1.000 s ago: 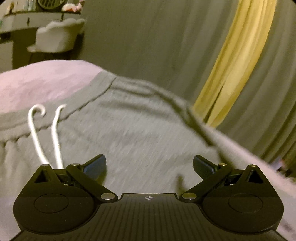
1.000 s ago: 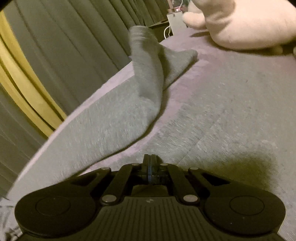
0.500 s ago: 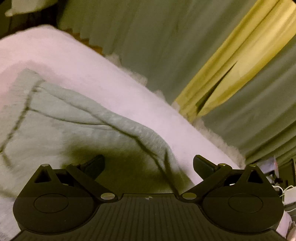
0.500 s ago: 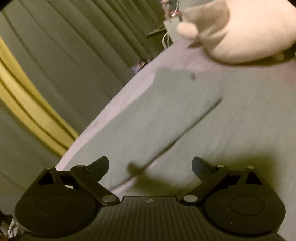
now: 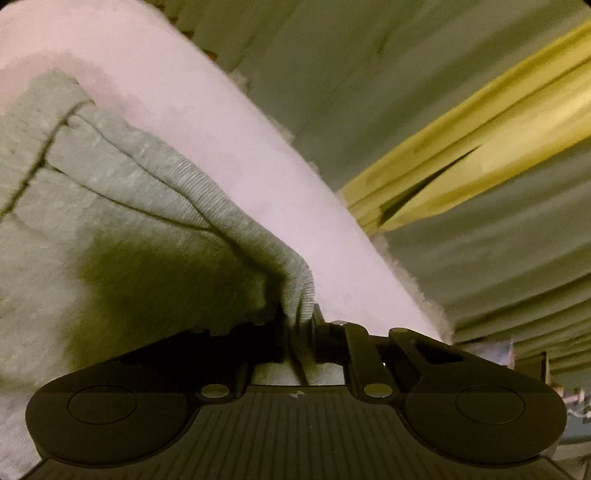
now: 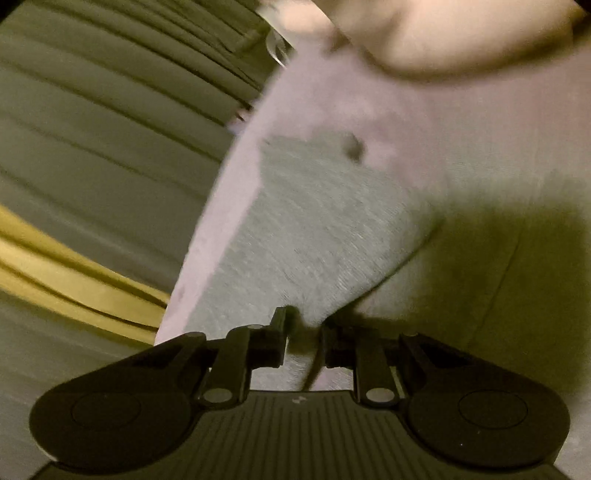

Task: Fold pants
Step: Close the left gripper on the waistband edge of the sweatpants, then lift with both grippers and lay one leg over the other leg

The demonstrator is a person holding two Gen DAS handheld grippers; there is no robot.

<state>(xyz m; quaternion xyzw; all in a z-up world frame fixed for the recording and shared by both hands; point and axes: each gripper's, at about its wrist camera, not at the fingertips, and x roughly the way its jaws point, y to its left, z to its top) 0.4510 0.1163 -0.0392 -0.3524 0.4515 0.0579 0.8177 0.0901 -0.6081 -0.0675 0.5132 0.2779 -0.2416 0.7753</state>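
Left wrist view: left tongs (image 5: 299, 332), black, two-fingered, clenched on a pinched fold of the grey pants (image 5: 122, 206); the ribbed edge of the fabric rises from the bed (image 5: 229, 122) straight into the gap between the fingers, with cloth also visible below the pads. The rest of the garment spreads to the left of the tongs, flat on the pale pink bed cover, seams running across it; a dark shadow lies on the cloth just ahead of the left finger. Behind the bed edge hang grey-green curtains (image 5: 369, 74) with a yellow curtain (image 5: 461, 155) among them. Right wrist view, blurred: right tongs (image 6: 303, 339), jaws closing, a narrow gap between the fingers with a fold of the pants (image 6: 317, 236) between them; whether the pads already press the cloth cannot be told for sure, though they appear to meet it. The grey fabric runs forward and up from the tongs along the bed (image 6: 424, 122) near its left edge. A pale plush object (image 6: 461, 33) rests at the far end of the bed. Grey-green curtains (image 6: 110, 110) and a yellow strip (image 6: 74, 273) fill the left side.
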